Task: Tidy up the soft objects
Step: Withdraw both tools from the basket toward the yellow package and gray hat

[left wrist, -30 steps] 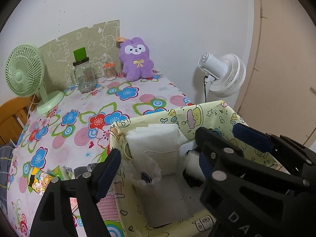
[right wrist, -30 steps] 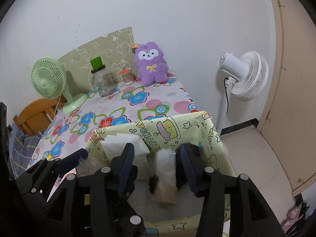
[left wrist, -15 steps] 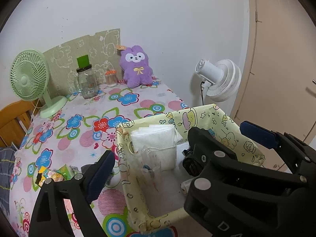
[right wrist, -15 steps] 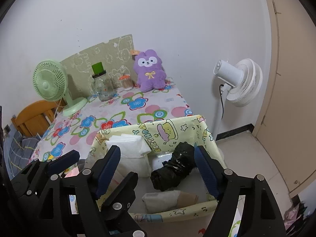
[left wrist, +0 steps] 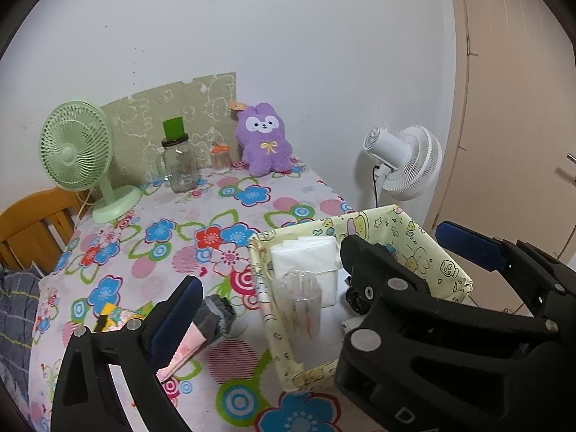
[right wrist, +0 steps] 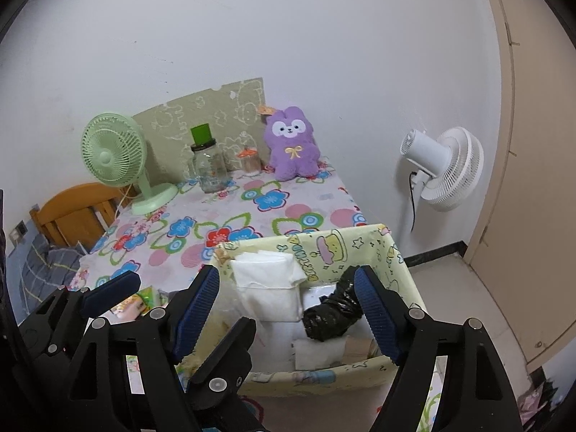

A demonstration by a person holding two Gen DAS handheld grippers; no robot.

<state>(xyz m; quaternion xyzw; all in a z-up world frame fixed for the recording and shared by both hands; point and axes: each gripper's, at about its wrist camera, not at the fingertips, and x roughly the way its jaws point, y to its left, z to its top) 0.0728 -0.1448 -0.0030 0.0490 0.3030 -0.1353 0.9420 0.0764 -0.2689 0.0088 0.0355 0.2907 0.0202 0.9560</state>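
A yellow cartoon-print fabric bin (right wrist: 324, 248) (left wrist: 414, 237) stands at the table's near right corner. In it lie white folded cloths (right wrist: 266, 284) (left wrist: 306, 255), a crumpled black bag (right wrist: 331, 313) and a clear plastic cup (left wrist: 300, 298). A grey sock (left wrist: 214, 318) and a pink packet (left wrist: 187, 349) lie on the table left of the bin. A purple plush bunny (right wrist: 291, 147) (left wrist: 264, 140) sits at the far edge. My right gripper (right wrist: 288, 309) is open and empty above the bin. My left gripper (left wrist: 324, 277) is open and empty, straddling the bin's left side.
A green desk fan (left wrist: 79, 154), a glass jar with a green lid (left wrist: 178, 162) and a small toothpick holder (left wrist: 220, 158) stand at the table's back. A white floor fan (right wrist: 446, 169) stands to the right by a beige door. A wooden chair (right wrist: 72, 216) is at left.
My right gripper opened and let a white roll fall into the bin beside the black bag. Both grippers have pulled back and up from the bin.
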